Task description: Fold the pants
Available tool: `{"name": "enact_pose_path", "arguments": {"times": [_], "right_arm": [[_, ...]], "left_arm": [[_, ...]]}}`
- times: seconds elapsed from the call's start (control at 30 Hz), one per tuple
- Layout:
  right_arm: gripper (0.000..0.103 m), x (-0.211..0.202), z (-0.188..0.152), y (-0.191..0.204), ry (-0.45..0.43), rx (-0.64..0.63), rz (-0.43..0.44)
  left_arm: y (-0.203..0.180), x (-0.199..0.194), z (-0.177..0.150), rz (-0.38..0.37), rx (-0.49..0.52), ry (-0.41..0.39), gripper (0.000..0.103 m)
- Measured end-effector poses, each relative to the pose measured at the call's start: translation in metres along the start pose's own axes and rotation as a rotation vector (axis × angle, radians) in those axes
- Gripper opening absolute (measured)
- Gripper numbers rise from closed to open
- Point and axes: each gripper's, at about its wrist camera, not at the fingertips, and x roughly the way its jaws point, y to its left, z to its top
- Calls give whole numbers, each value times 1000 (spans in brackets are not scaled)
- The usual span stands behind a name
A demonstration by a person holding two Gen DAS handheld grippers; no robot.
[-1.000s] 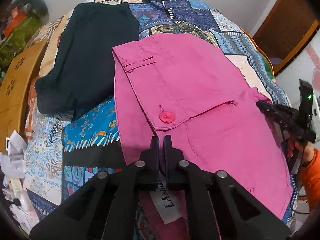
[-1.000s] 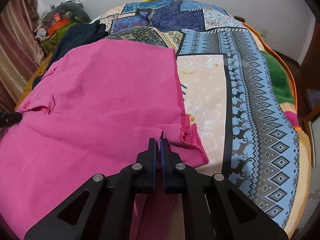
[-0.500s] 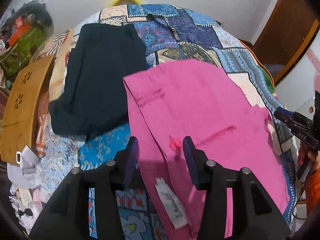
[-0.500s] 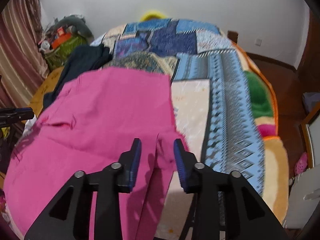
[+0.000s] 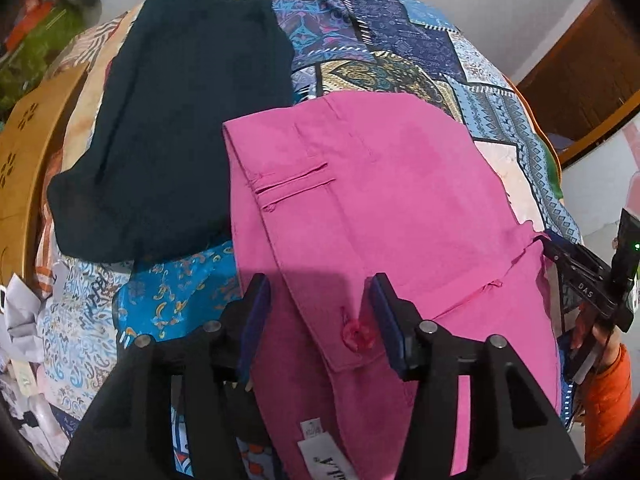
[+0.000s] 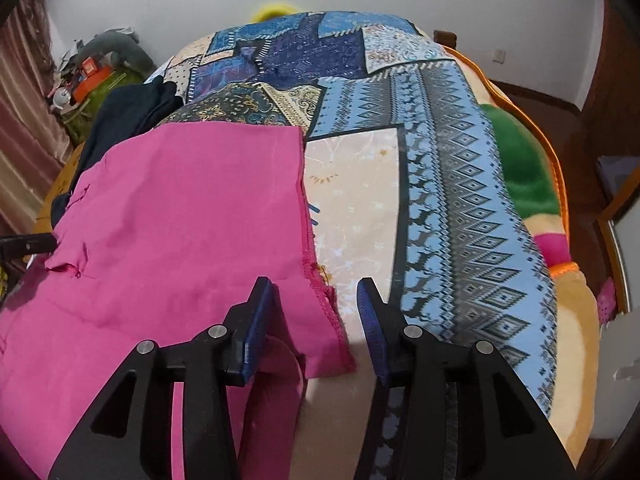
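pink pants lie flat on the patchwork bed, freshly released: left hand-held gripper and right hand-held gripper, clamped a second ago, now spread wide, one fold apparently finished.

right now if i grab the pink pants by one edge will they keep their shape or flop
Probably flop: the pink pants lie limp and creased on the quilt, with the near part sagging off its edge by the right gripper. They look thin and light, so a push would likely bunch them rather than slide them whole. The button end may hang heavier.
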Motion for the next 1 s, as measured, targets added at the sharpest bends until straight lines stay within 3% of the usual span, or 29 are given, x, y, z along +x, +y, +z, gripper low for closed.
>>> {"name": "enact_pose_path", "arguments": {"times": [0.1,0.17,0.27,0.33,0.53,0.7,0.83,0.9,1.0], "right_arm": [[39,2,-1,4,13,-24,11],[27,5,-2,7,30,-54,8],[13,9,-5,12,50,-101,-13],[8,10,-7,14,56,-127,-16],[6,11,-10,15,66,-157,-29],[6,14,-13,23,73,-193,-71],[7,11,-10,22,82,-191,-69],[11,6,-6,21,82,-185,-73],[26,-7,2,18,57,-171,-101]], "left_arm": [[-8,-1,0,41,55,-18,39],[-9,-2,0,82,85,-33,18],[-3,-7,0,87,76,-64,4],[2,-8,1,73,58,-74,4],[9,-12,2,141,37,-114,5],[12,-3,1,132,33,-81,5],[12,-8,-1,142,61,-83,11],[15,-16,0,146,69,-92,17],[21,-30,3,179,83,-138,43]]}}
